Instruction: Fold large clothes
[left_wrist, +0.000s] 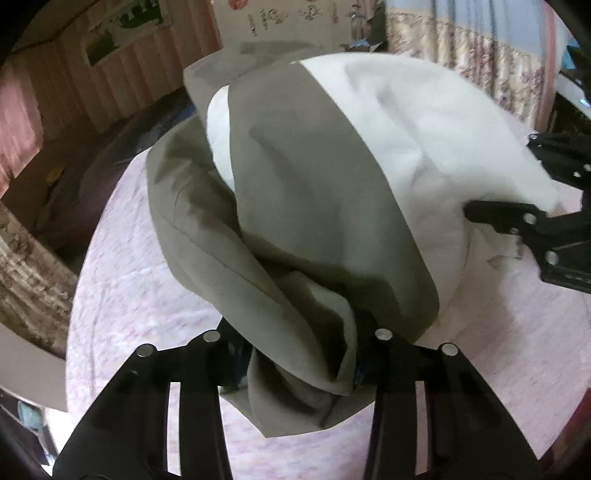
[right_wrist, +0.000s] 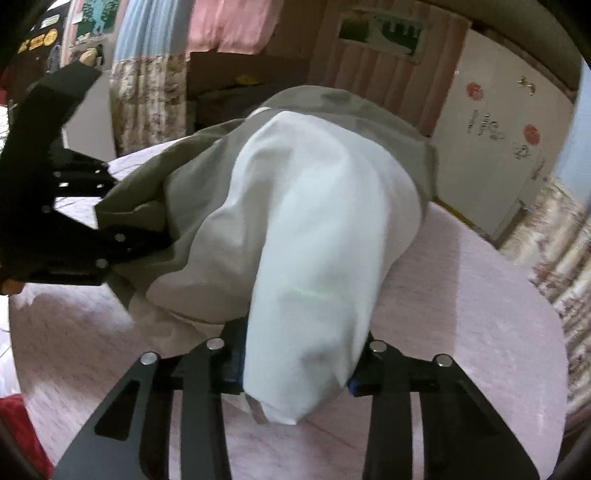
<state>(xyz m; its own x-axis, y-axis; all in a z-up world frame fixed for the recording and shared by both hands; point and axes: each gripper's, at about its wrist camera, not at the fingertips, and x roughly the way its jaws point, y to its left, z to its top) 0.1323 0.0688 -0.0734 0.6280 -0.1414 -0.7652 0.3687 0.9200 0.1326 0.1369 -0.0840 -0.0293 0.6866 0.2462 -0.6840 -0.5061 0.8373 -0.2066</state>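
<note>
A large garment, grey-olive outside (left_wrist: 317, 206) with a white lining (left_wrist: 436, 122), is lifted in a bunched arch above a pink bed cover (left_wrist: 140, 295). My left gripper (left_wrist: 299, 354) is shut on a grey fold of it. My right gripper (right_wrist: 295, 369) is shut on a white fold (right_wrist: 314, 258). In the left wrist view the right gripper (left_wrist: 524, 221) shows at the right edge, against the white cloth. In the right wrist view the left gripper (right_wrist: 122, 240) shows at the left, in the grey cloth (right_wrist: 147, 192).
The pink bed cover (right_wrist: 461, 314) spreads under the garment. Floral curtains (right_wrist: 147, 92) and a white wardrobe with stickers (right_wrist: 498, 147) stand beyond the bed. A dark floor area (left_wrist: 92, 177) lies past the bed's left edge.
</note>
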